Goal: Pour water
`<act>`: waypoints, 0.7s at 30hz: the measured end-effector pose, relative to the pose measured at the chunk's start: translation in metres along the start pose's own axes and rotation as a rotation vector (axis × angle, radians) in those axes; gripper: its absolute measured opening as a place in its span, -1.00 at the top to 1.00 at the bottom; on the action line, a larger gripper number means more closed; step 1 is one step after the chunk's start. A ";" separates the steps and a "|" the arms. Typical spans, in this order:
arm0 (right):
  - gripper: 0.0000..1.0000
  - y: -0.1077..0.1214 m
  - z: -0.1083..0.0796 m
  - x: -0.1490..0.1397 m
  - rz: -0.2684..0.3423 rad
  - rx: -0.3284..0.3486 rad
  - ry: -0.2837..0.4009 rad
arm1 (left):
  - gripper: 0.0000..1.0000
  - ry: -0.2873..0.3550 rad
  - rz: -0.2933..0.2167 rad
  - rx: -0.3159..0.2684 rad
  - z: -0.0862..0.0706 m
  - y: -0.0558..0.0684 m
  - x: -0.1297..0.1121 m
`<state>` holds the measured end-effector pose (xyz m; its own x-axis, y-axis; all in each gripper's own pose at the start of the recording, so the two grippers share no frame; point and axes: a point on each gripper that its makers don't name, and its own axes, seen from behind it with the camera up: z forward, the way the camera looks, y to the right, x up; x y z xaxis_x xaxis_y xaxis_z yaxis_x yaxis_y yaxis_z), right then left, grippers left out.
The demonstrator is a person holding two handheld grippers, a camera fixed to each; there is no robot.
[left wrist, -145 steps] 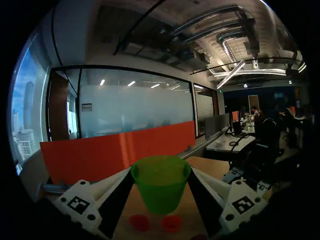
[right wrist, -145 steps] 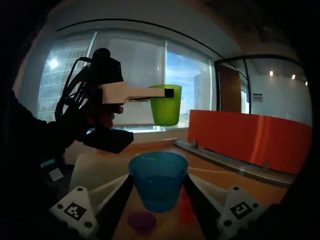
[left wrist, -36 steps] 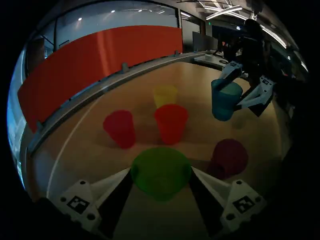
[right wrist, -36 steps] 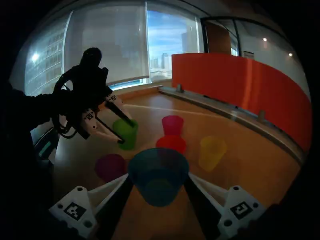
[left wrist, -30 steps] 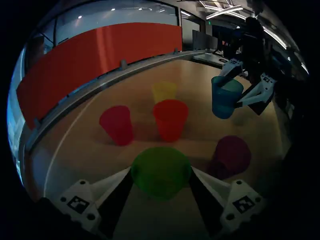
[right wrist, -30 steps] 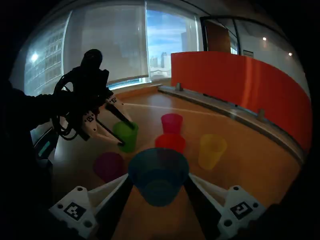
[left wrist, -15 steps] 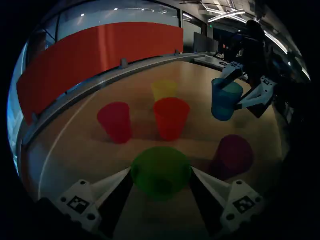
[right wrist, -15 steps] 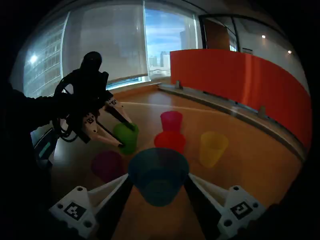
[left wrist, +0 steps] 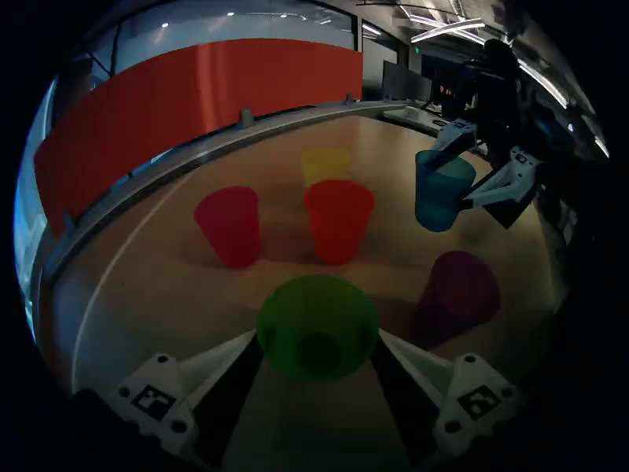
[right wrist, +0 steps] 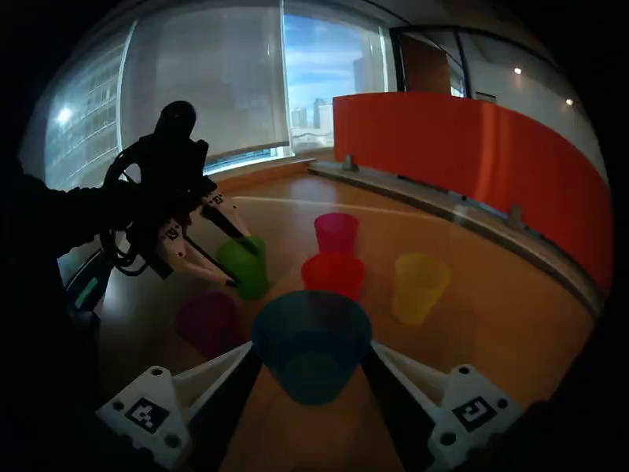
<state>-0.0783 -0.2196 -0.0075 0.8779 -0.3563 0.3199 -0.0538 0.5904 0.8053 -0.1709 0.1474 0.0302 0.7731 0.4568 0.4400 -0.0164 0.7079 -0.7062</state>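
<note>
Left gripper (left wrist: pixel 317 340) clenched on green cup (left wrist: pixel 318 315), cup between fingers, mouth facing camera. Right gripper (right wrist: pixel 311 340) grasps blue cup (right wrist: pixel 311 362) between fingers. Red cup (left wrist: pixel 338 220), yellow cup (left wrist: pixel 325 164) beyond left fingertips, on wooden table (left wrist: pixel 149 307).

1. Left gripper (left wrist: pixel 318 350): both fingertips covered by the translucent green plastic cup (left wrist: pixel 318 326) clamped between them; finger roots cut off at the lower edge.
2. Yellow plastic cup (left wrist: pixel 325 163): lower half hidden behind the orange-red plastic cup (left wrist: pixel 338 220).
3. Purple plastic cup (left wrist: pixel 458 295): in deep shadow, base outline unclear.
4. Right gripper (right wrist: pixel 311 358): fingertips hidden by the translucent blue plastic cup (right wrist: pixel 311 346) gripped between them; water level inside too dim to tell.
5. Pink plastic cup (right wrist: pixel 336 232): base hidden behind the orange-red plastic cup, whose own base lies behind the translucent blue plastic cup.
6. Person's arm (right wrist: pixel 63 220): backlit silhouette, detail lost.
</note>
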 end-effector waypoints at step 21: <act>-0.77 0.000 0.013 -0.026 0.010 -0.003 -0.045 | -1.00 -0.046 -0.007 0.014 -0.011 0.000 -0.022</act>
<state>-0.1071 -0.2200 -0.0090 0.8552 -0.3822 0.3501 -0.0613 0.5961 0.8006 -0.1807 0.1314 0.0146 0.7430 0.4758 0.4708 -0.0198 0.7187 -0.6951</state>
